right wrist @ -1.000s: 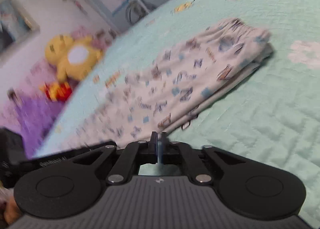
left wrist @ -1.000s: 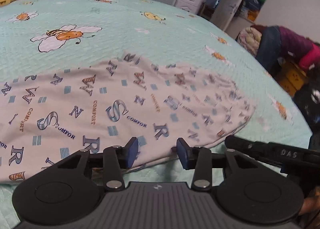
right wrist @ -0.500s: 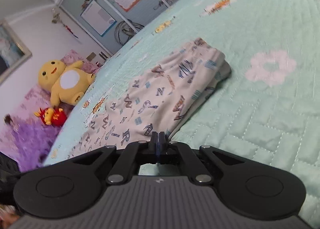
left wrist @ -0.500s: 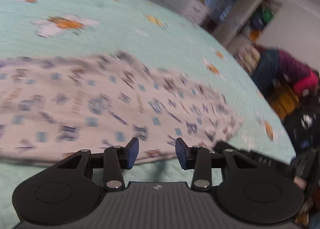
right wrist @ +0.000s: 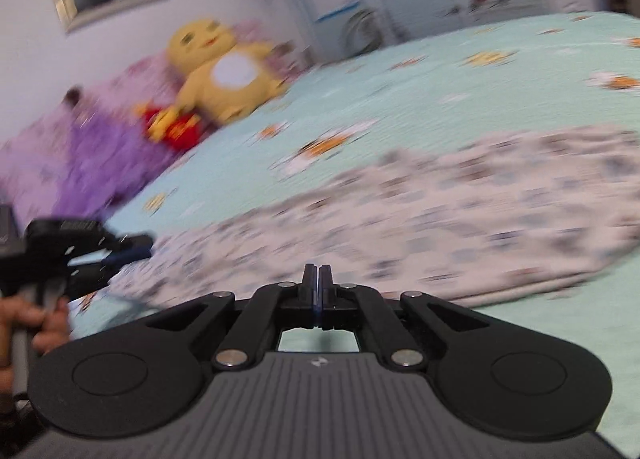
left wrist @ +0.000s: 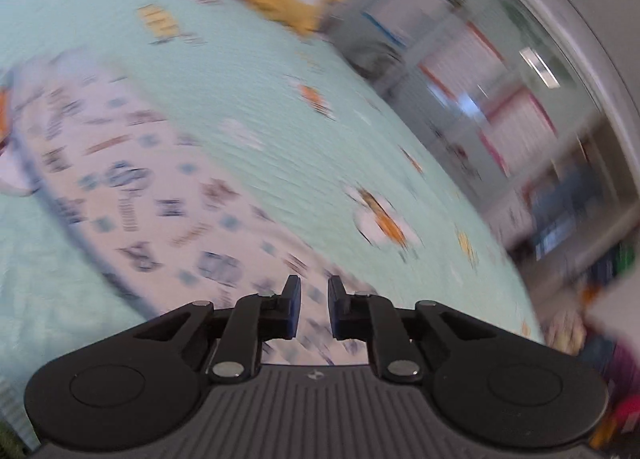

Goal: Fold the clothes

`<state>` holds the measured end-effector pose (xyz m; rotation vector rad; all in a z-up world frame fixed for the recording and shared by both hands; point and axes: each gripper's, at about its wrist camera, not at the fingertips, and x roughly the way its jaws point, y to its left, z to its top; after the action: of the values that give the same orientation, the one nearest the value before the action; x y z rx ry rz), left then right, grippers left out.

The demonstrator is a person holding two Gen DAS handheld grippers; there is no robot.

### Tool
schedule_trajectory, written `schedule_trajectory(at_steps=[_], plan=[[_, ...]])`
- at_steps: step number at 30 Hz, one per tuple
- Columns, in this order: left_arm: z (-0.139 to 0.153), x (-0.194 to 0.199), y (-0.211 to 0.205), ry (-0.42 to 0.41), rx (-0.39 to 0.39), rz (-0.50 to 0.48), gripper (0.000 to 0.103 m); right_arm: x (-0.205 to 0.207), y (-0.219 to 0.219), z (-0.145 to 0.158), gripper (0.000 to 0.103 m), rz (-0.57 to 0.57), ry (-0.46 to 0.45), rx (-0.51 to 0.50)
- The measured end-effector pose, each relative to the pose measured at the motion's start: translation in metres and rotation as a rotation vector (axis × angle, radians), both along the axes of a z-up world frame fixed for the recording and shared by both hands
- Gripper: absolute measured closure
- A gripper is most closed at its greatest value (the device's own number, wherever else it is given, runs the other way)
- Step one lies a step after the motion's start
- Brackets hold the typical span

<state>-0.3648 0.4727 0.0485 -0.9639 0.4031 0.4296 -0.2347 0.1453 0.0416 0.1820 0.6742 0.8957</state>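
In the left wrist view, our left gripper [left wrist: 314, 309] hangs low over the printed garment [left wrist: 160, 195], its fingers parted by a narrow gap with nothing between them. The garment lies flat on the mint bedspread [left wrist: 280, 127] as a long band, its long axis running from the upper left of the view down under the gripper, so cloth sits directly ahead of and beneath the fingertips. Motion blur hides whether the fingertips touch the fabric. In the right wrist view, our right gripper [right wrist: 317, 285] has its fingers pressed together on nothing, and hovers just off the near long edge of the garment [right wrist: 420, 227], which stretches across the view from left to right, doubled at its right end where a lower layer peeks out. The left gripper [right wrist: 100, 255] shows at that view's left, at the garment's other end and closer to the cloth than our right one. We judge the garment at least partly folded; whether another fold is due we cannot tell. No containers are in view; a yellow plush toy [right wrist: 222, 71] sits at the head of the bed.
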Motion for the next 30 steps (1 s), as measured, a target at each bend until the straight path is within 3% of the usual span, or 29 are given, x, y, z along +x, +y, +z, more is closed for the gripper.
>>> schedule_trajectory(at_steps=[3,6,14,19,30], plan=[[-0.003,-0.018,0.029,-0.016,-0.091,0.114,0.090,-0.008,0.053,0.009,0.103,0.081,0.011,-0.035],[-0.008,-0.025,0.031,-0.039,-0.106,0.073,0.090,-0.009,0.102,0.020,0.103,0.141,0.027,-0.055],[-0.026,-0.052,0.054,-0.034,-0.165,0.102,0.090,-0.007,0.203,0.029,0.103,0.210,0.043,-0.104],[-0.023,-0.058,0.059,-0.112,-0.123,0.097,0.090,0.002,0.240,0.017,0.103,0.166,0.086,-0.124],[-0.036,-0.062,0.071,-0.086,-0.159,0.108,0.089,0.012,0.271,0.005,0.103,0.086,0.083,-0.160]])
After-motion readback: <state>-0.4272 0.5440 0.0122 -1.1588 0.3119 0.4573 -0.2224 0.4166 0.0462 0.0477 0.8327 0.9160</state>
